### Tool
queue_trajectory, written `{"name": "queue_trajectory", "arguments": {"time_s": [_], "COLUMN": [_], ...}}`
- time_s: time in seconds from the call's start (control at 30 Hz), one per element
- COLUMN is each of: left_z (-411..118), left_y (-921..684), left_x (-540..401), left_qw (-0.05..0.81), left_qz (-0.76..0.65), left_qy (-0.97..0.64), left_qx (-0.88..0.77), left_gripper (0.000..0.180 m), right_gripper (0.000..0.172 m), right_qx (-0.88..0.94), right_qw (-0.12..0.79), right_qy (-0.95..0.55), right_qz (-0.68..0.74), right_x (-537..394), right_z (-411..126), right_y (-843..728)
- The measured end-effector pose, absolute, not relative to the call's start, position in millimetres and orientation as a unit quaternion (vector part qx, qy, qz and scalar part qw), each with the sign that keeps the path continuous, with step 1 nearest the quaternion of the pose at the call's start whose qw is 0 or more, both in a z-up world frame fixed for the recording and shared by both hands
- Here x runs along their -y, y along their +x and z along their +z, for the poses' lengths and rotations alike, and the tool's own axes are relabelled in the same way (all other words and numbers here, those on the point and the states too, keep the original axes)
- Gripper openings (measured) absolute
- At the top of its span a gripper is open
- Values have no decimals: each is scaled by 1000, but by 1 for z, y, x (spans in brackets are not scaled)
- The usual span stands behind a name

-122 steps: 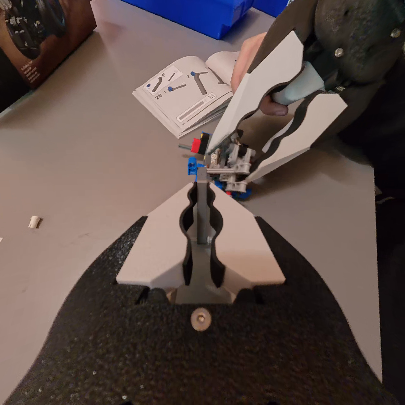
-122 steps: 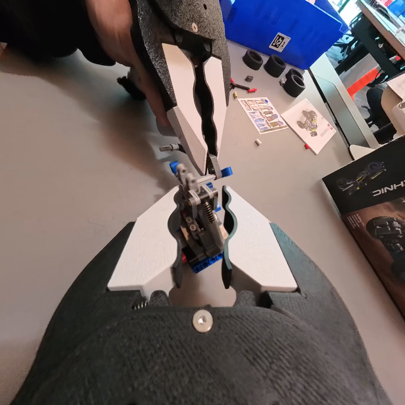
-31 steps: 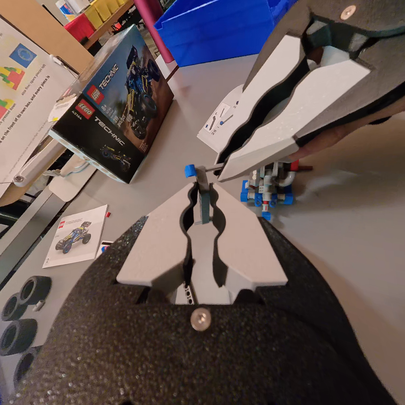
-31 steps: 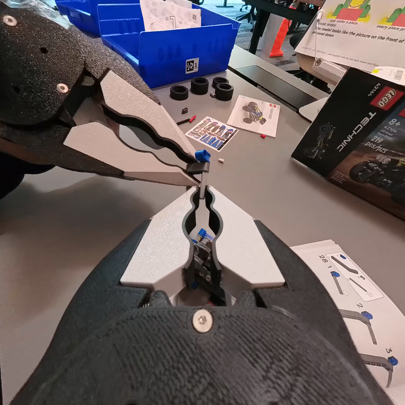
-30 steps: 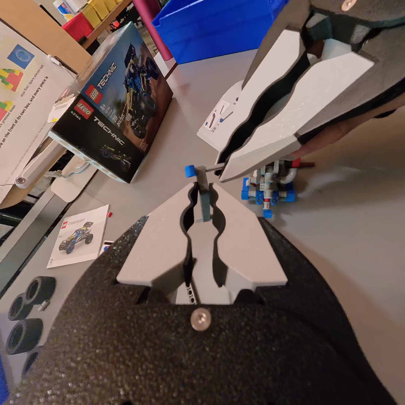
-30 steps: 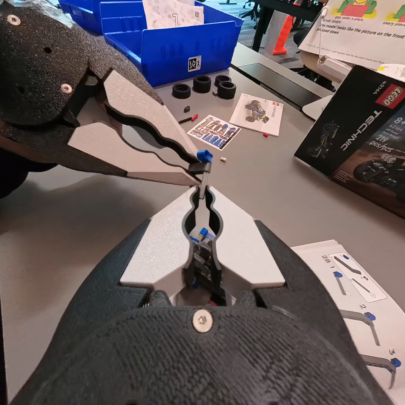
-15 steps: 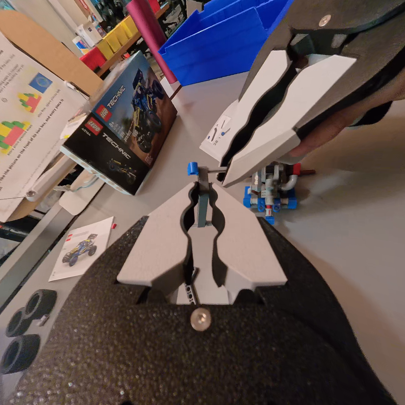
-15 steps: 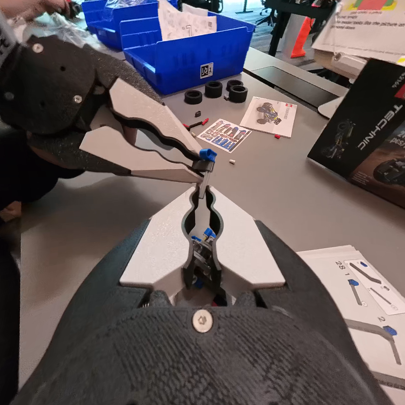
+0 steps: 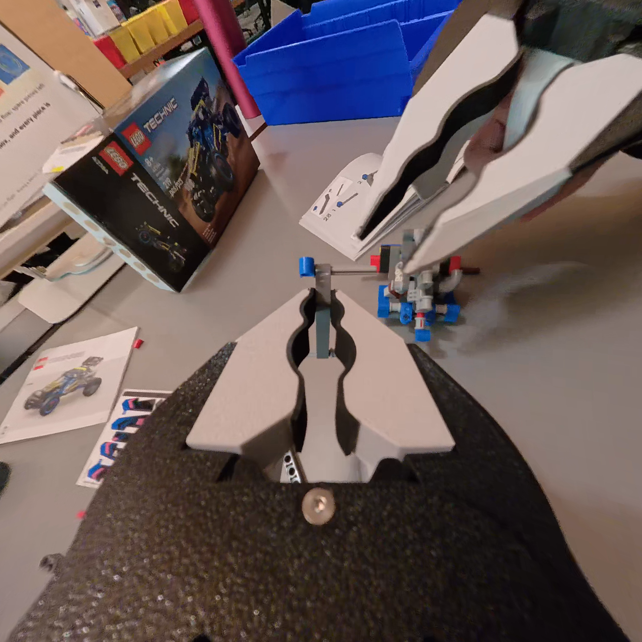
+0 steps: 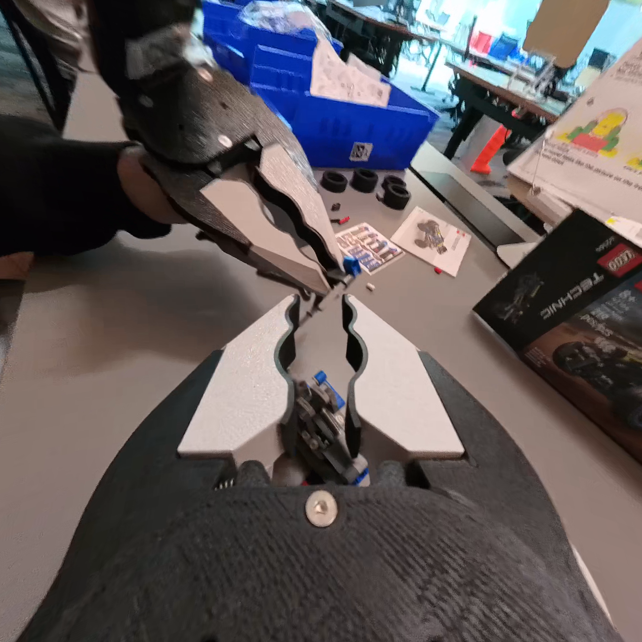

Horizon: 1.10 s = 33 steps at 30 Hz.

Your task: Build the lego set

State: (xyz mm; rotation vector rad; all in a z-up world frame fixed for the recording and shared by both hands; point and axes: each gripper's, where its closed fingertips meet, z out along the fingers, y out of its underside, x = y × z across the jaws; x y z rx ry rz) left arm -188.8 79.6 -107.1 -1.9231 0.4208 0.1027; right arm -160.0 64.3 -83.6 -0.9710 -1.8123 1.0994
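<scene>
My left gripper point(image 9: 322, 293) is shut on a dark grey beam point(image 9: 323, 323) and holds it upright above the table. A blue bush point(image 9: 306, 266) sits at the beam's top, and a thin grey axle point(image 9: 352, 269) sticks out of it to the right. My right gripper point(image 10: 319, 300) is open, and the axle's free end lies loose between its fingertips. In the left wrist view the right gripper point(image 9: 384, 253) hangs over a small grey, blue and red brick assembly point(image 9: 417, 298) on the table. That assembly also shows low between the right fingers point(image 10: 319, 427).
A toy set box point(image 9: 166, 166) stands at the left, with blue bins point(image 9: 333, 73) behind it. An open instruction booklet point(image 9: 340, 205) lies by the assembly. A leaflet point(image 9: 62, 385) and a sticker sheet point(image 9: 121, 427) lie at the near left. Black tyres point(image 10: 364, 180) and a small white piece point(image 10: 371, 286) are on the table. Spacing between my two grippers at the tips: around 4 centimetres.
My right gripper was shut on the axle and has now opened, letting it go. My left gripper still holds the beam. Both views have shifted.
</scene>
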Motion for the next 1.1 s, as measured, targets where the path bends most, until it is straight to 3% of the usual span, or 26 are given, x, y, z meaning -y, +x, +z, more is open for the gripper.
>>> {"name": "queue_trajectory", "arguments": {"time_s": [0.2, 0.5, 0.67, 1.1], "left_z": [-112, -121, -130, -132], "left_y": [-187, -178, -173, -162], "left_x": [-78, -85, -86, -92], "left_qw": [554, 556, 537, 566], "left_qz": [-5, -63, -53, -19], "left_qy": [-812, -803, -807, -781], "left_qx": [-181, -204, -240, -264], "left_gripper": [5, 5, 5, 4], "right_gripper": [51, 58, 53, 18], "right_qx": [758, 809, 795, 807], "right_qw": [396, 385, 387, 394], "right_qy": [-296, -257, -260, -239], "right_qz": [426, 363, 388, 370], "right_x": [-44, -63, -72, -73], "right_z": [-84, -109, -115, -125], "right_y": [-150, -126, -128, -137]}}
